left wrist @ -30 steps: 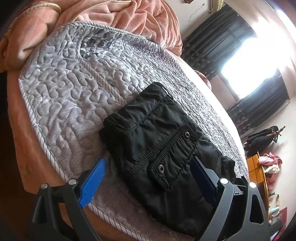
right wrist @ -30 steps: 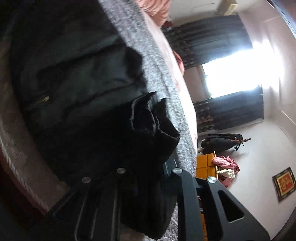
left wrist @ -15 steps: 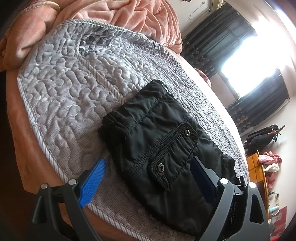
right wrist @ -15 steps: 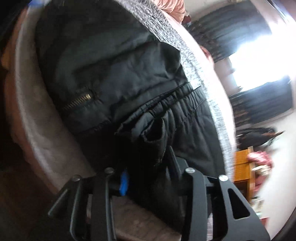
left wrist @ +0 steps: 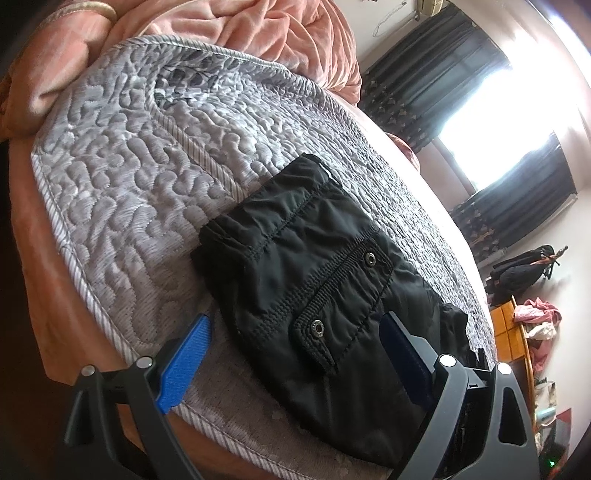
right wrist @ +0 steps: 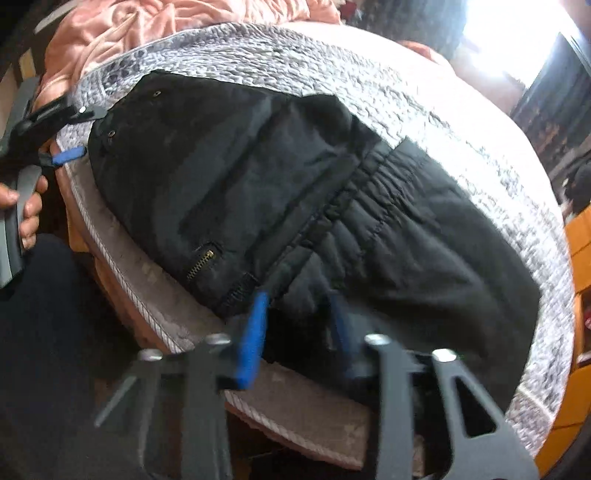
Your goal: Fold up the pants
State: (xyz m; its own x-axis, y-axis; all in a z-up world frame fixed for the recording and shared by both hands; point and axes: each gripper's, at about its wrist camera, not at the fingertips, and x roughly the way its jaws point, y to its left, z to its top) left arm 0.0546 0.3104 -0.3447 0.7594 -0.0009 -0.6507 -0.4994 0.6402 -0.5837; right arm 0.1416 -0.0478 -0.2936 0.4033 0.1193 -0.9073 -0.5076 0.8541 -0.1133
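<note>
1. Your black pants (left wrist: 317, 280) lie folded into a compact bundle on the grey quilted bed cover (left wrist: 147, 177), close to the near edge of the bed. The pink blanket (left wrist: 258, 33) is bunched up at 12 o'clock, well apart from them.
2. Left gripper (left wrist: 295, 343): fingers spread wide, released, nothing between the pads. It hovers over the near end of the bundle, with the snap-button pocket flap (left wrist: 343, 291) just ahead at 12 o'clock.
3. Right gripper (right wrist: 299, 325): the fingers have just been closing and now stand narrow. A dark fold of the pants sits betw. the blue pads at the bundle's near edge, by the waistband (right wrist: 369, 188). The view is blurred, so I can't tell if the pads really pinch the cloth.
4. In the right wrist view your left hand (right wrist: 22, 206) on its gripper shows at 9 o'clock, at the other end of the bundle.
5. Progress, my read: main folds look done, legs tucked under, shape approx. rectangular.
6. Left to do, prob.: tidy the loose lump at the waistband end, flatten, let go.
</note>
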